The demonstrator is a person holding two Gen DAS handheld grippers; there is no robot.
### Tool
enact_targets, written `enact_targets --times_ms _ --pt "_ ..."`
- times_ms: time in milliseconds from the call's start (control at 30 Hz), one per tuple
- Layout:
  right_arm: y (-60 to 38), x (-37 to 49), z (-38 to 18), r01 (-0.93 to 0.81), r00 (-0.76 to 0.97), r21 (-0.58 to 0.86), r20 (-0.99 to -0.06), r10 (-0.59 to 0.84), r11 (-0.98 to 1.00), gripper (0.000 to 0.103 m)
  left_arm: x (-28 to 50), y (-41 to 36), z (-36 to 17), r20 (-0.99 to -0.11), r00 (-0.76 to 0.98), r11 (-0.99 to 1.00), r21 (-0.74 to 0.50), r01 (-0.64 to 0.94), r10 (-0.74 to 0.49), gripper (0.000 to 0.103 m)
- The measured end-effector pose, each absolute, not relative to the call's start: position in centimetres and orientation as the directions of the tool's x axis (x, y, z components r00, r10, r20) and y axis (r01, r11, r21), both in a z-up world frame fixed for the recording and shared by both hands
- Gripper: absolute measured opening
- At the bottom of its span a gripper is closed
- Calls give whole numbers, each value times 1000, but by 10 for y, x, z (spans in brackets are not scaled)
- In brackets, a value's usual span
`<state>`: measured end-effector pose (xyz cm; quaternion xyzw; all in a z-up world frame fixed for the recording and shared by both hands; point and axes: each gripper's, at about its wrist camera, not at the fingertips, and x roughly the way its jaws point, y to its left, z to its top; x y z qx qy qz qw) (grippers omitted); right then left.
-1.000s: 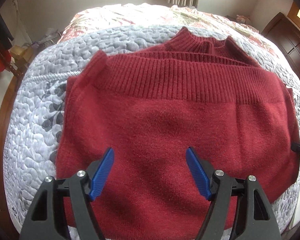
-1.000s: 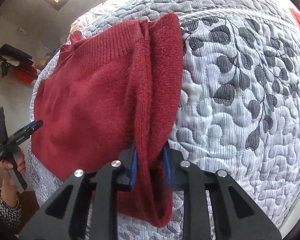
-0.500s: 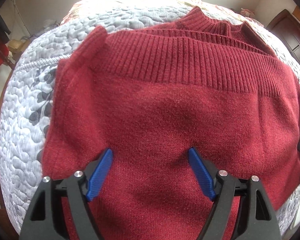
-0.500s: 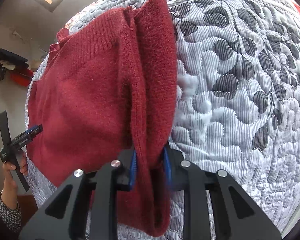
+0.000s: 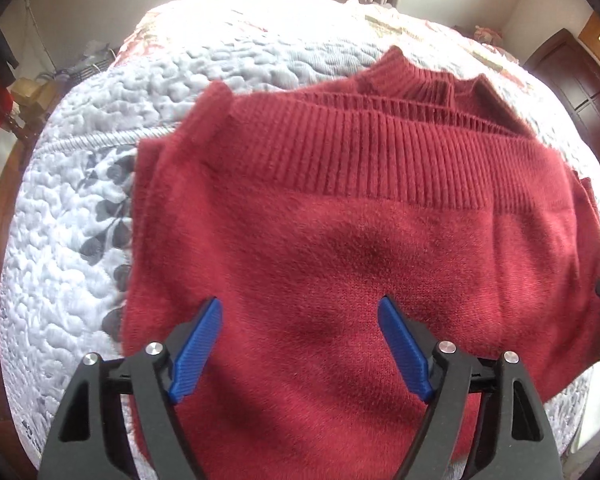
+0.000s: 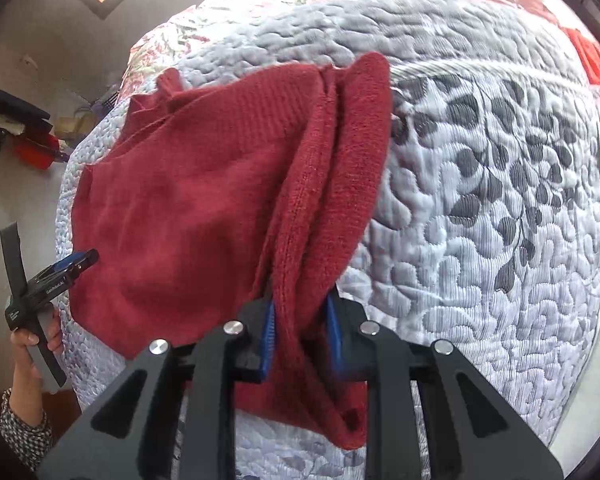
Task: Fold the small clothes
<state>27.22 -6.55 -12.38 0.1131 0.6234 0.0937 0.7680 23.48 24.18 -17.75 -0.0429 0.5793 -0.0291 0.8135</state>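
On the quilted bedspread point(image 5: 68, 216), near its front edge, lay the red sweater point(image 5: 360, 240), folded once so that the ribbed hem sat across the body just below the collar point(image 5: 412, 80). The right gripper point(image 6: 300, 320) was clenched on a bunched fold at the sweater's right edge, several layers of knit pinched between the blue pads point(image 6: 269, 332), with that edge lifted off the bedspread. The left gripper point(image 5: 300, 344) hung over the near part of the sweater, jaws spread wide, holding nothing; whether its pads touched the knit could not be told.

Risks, as judged: the pinch takes uneven layers, so a pull across could drag only the top layer and skew the fold. The soft knit may also slide on the quilt and undo the hem fold, since nothing pins the left side.

Surroundings: a dark wooden wardrobe point(image 5: 580, 80) stood beyond the far right corner, clutter and a red object point(image 6: 36, 148) past the left edge. Nothing on the bedspread obstructed the fold.
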Motion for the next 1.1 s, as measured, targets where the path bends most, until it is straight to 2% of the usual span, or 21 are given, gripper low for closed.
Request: enact_targets --times_ms 400,567,700,900,967,1100 --pt "86 289 -80 -203 205 307 -915 347 930 21 223 282 -152 -923 364 991 -133 -2 -123 80" --pt "141 293 -91 -266 163 316 -916 366 911 21 219 300 -153 -921 363 986 -162 -37 -138 80" --pt "166 298 -119 -276 127 277 -939 321 920 21 216 309 -157 -926 352 985 -165 -49 -138 80" --pt "165 299 -146 -258 71 330 -931 358 908 32 217 307 -158 -925 343 981 -189 -53 -160 80" --pt "162 297 -140 -262 57 371 -916 398 891 45 221 303 -157 -922 340 976 -211 -45 -184 80" --pt "146 286 -106 -297 109 398 -889 445 868 46 229 286 -150 -904 335 957 -290 -26 -265 80"
